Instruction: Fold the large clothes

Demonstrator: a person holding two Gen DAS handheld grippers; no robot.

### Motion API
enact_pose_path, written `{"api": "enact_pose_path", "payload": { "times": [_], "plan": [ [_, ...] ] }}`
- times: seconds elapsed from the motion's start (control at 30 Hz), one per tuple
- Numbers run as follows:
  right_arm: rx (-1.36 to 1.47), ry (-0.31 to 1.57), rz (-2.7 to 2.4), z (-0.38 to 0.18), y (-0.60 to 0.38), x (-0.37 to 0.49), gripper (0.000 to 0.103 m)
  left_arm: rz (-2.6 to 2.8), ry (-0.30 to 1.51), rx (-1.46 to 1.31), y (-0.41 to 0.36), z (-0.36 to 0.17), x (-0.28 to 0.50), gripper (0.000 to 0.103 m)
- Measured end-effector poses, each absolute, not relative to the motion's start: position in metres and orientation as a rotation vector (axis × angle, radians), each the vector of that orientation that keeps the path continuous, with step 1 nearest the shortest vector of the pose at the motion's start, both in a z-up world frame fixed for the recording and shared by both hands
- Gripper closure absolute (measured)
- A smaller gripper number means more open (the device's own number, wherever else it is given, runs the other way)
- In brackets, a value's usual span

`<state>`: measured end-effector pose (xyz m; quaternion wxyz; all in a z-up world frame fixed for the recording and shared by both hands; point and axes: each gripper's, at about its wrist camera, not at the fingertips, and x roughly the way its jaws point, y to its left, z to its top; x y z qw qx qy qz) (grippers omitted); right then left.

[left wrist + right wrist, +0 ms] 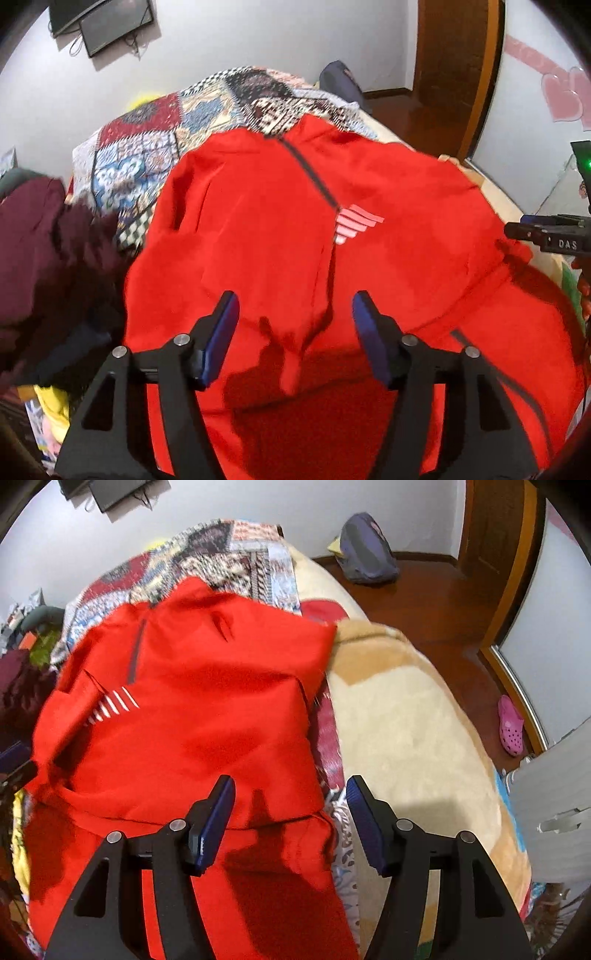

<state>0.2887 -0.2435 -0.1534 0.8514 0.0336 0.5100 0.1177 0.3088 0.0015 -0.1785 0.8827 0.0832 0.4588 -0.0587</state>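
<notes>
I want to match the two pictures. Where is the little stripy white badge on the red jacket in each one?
Left wrist view: the striped badge sits right of centre on the red jacket, just below the dark zip's end.
Right wrist view: the badge lies at left, also just below the zip.
Shared landmark: the patchwork quilt behind the jacket's collar.

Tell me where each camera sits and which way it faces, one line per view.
Left wrist: sits behind the left tongs, open, looking down over the red jacket on the bed; the right tongs show at its right edge.
Right wrist: sits behind the right tongs, open, facing the jacket's right edge and cream blanket.
Shared: jacket, patchwork quilt.
</notes>
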Motion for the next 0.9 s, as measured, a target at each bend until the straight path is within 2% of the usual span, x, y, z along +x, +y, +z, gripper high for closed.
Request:
{"api": "enact_pose_path", "payload": {
  "times": [0.3,0.43,0.47,0.5,0.53,0.7,0.9],
  "plan": [
    [0.053,1.068,0.325,-0.152,-0.212,0.291,0.044,-0.092,1.083,0.227,-0.014,-0.228,0.366,0.041],
    [0.034,1.099,0.344,-0.167,-0.196,0.293,0.044,-0.081,1.089,0.227,-0.01,-0.242,0.37,0.06],
    [0.026,1.118,0.349,-0.173,-0.193,0.294,0.044,-0.086,1.083,0.223,-0.008,-0.241,0.369,0.068],
    [0.021,1.136,0.352,-0.18,-0.19,0.296,0.044,-0.083,1.079,0.223,-0.006,-0.24,0.369,0.085],
    [0.018,1.151,0.351,-0.185,-0.189,0.297,0.044,-0.082,1.078,0.222,-0.005,-0.238,0.368,0.093],
    [-0.001,1.155,0.356,-0.191,-0.184,0.296,0.037,-0.078,1.024,0.18,0.011,-0.217,0.355,0.097],
    [-0.023,1.145,0.346,-0.193,-0.184,0.292,0.036,-0.053,0.958,0.06,0.048,-0.181,0.329,0.099]
  ]
}}
